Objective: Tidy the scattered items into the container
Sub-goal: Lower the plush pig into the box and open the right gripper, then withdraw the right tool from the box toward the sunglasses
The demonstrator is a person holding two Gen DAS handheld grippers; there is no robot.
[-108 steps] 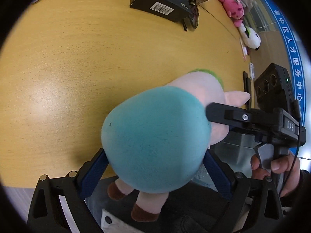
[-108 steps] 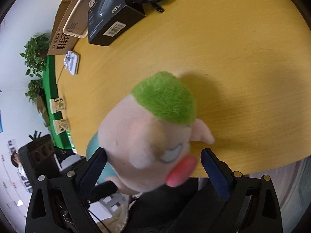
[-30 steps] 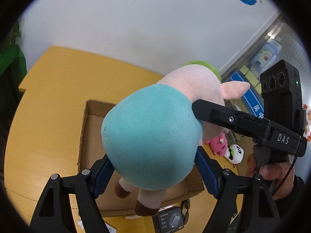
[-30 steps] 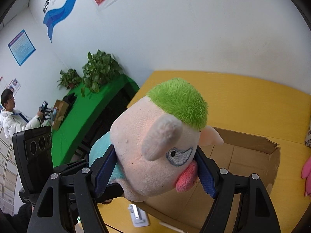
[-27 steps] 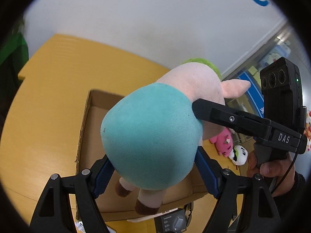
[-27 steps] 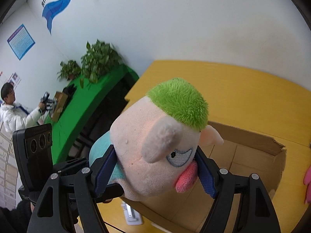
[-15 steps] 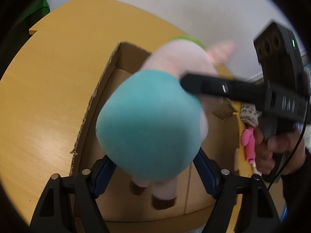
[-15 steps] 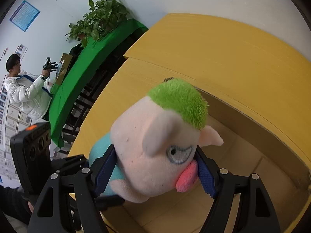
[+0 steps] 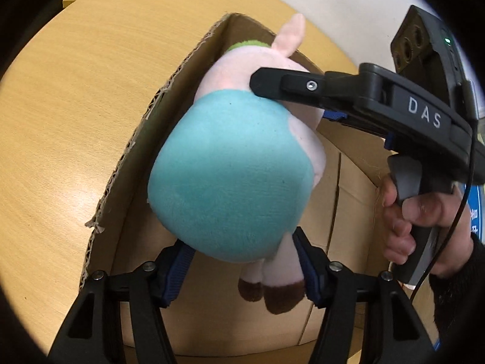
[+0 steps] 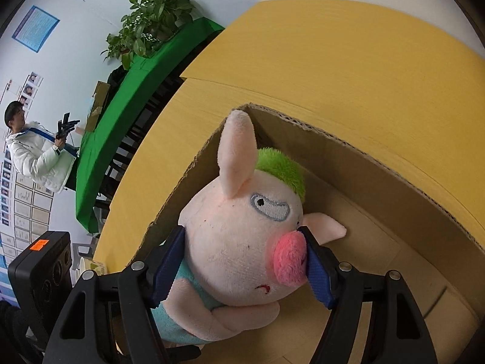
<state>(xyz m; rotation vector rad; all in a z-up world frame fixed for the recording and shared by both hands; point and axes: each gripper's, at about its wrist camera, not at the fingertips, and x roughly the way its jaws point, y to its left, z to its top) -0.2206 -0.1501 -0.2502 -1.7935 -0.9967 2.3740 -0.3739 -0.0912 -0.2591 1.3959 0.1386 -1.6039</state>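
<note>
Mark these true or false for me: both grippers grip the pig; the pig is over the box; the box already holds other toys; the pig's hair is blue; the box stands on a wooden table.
1. Both grippers, left and right, grip the pig. True.
2. The pig is over the box. True.
3. The box already holds other toys. False: only bare cardboard floor shows.
4. The pig's hair is blue. False: green; its body is teal.
5. The box stands on a wooden table. True.

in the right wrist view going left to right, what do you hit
person in white jacket → green-covered table → left wall of the cardboard box → plush pig → right wall of the box
</note>
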